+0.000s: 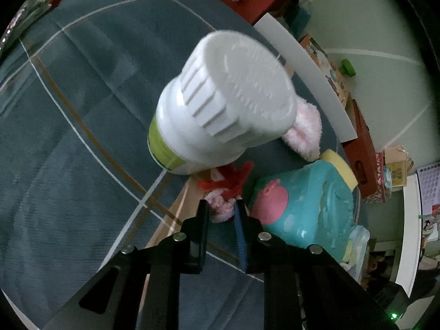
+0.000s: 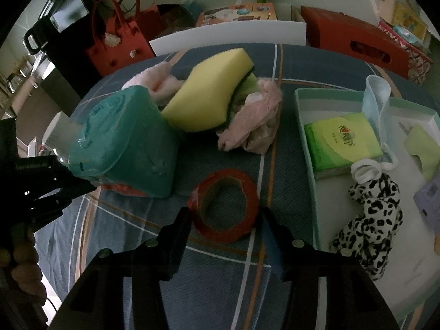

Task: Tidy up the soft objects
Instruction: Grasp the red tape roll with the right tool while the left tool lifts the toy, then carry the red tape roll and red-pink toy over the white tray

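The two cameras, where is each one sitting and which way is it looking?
Left wrist: on the left gripper, facing down its fingers at the bed; its jaws pinch a pink fluffy toy below a white bottle.
Right wrist: on the right gripper, facing down at a red tape roll between its jaws; the person's other hand shows at the left edge.
Shared: both see the teal wipes pack, yellow sponge and blue plaid bedsheet.

Yellow sponge [image 2: 209,96], red tape roll [image 2: 224,206], teal pack [image 2: 129,143]
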The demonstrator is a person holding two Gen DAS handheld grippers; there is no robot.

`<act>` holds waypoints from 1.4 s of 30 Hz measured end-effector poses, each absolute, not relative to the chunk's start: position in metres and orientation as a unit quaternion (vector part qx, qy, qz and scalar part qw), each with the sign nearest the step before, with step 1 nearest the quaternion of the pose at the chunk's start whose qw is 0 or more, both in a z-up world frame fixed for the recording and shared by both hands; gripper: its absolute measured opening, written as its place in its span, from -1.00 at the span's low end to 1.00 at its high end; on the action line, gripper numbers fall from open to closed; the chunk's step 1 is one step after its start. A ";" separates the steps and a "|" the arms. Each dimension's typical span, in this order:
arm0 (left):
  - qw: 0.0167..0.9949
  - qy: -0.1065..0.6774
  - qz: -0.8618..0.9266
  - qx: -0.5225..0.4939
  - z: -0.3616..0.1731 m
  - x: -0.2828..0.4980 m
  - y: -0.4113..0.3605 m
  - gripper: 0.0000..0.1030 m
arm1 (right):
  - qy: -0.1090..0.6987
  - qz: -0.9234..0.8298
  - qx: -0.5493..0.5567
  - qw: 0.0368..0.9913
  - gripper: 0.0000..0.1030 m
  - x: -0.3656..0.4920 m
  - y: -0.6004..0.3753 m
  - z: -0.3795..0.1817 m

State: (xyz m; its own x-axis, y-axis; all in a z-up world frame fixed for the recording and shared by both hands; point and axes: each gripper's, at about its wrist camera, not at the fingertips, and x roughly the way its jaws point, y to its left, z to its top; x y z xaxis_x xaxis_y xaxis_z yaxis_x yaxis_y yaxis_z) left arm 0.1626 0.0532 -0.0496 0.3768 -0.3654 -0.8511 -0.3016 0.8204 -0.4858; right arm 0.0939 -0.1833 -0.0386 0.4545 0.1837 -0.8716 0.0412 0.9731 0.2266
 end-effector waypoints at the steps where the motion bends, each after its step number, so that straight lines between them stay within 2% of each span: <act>1: 0.776 0.555 -0.021 -0.297 -0.048 0.162 0.053 -0.64 | 0.519 0.041 0.108 0.847 0.03 0.092 -0.184 -0.037; 26: 0.862 0.434 -0.039 -0.261 0.049 0.121 0.059 -0.65 | 0.448 0.023 0.111 0.887 0.01 0.062 -0.203 0.020; 33: 0.874 0.421 -0.046 -0.239 0.062 0.118 0.043 -0.65 | 0.440 0.019 0.125 0.889 0.01 0.059 -0.212 0.025; 42: 0.880 0.424 -0.126 -0.175 0.075 0.108 -0.021 -0.65 | 0.414 -0.032 0.153 0.897 0.01 0.044 -0.255 0.039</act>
